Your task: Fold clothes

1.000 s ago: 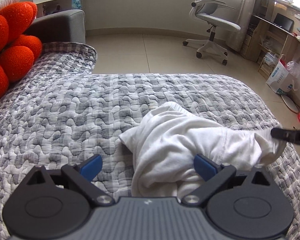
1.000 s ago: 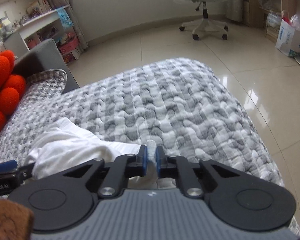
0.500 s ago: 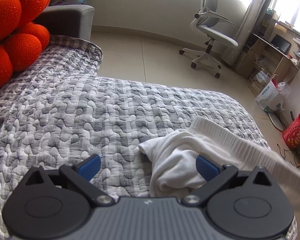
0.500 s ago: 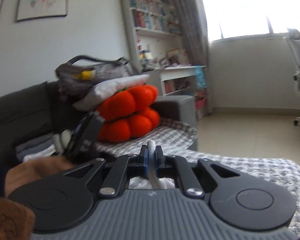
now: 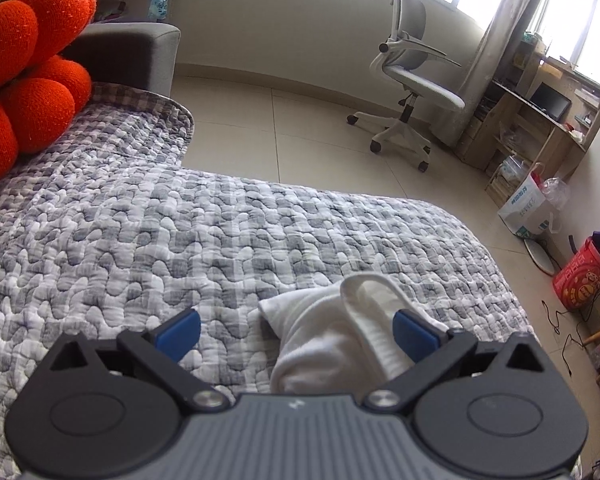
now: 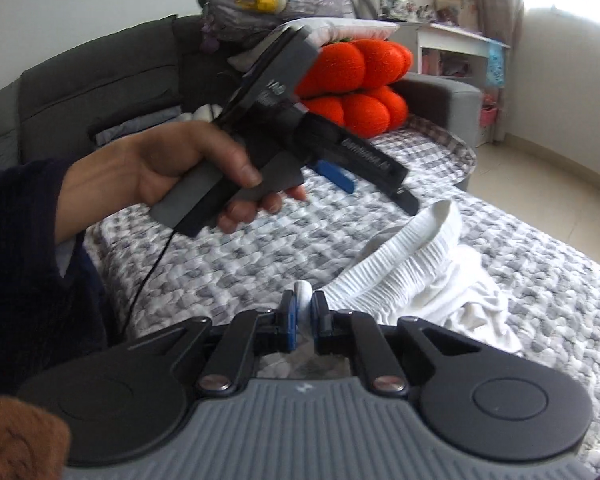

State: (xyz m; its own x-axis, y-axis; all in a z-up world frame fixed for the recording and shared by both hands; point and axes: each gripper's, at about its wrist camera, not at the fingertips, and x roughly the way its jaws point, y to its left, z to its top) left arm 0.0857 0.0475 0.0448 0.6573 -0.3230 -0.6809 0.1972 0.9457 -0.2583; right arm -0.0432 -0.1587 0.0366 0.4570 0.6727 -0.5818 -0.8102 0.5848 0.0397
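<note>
A white garment (image 5: 332,336) lies bunched on the grey checked quilt (image 5: 180,240), partly between the fingers of my left gripper (image 5: 296,330), which is open above it without gripping. In the right wrist view my right gripper (image 6: 304,312) is shut on the ribbed waistband of the white garment (image 6: 412,272), pulling that edge off the quilt (image 6: 260,248). A hand (image 6: 172,168) holds the left gripper (image 6: 380,200) above the garment's far end, jaws apart.
Orange round cushions (image 5: 28,80) sit at the quilt's left end against the dark sofa (image 6: 80,92), with a grey bag (image 6: 276,4) on top. An office chair (image 5: 412,80), a desk (image 5: 540,120) and bags (image 5: 580,276) stand on the tiled floor beyond.
My right gripper, still shut on the waistband, has swung round from facing the floor to facing the sofa and drawn the band out. The left gripper stayed open over the garment.
</note>
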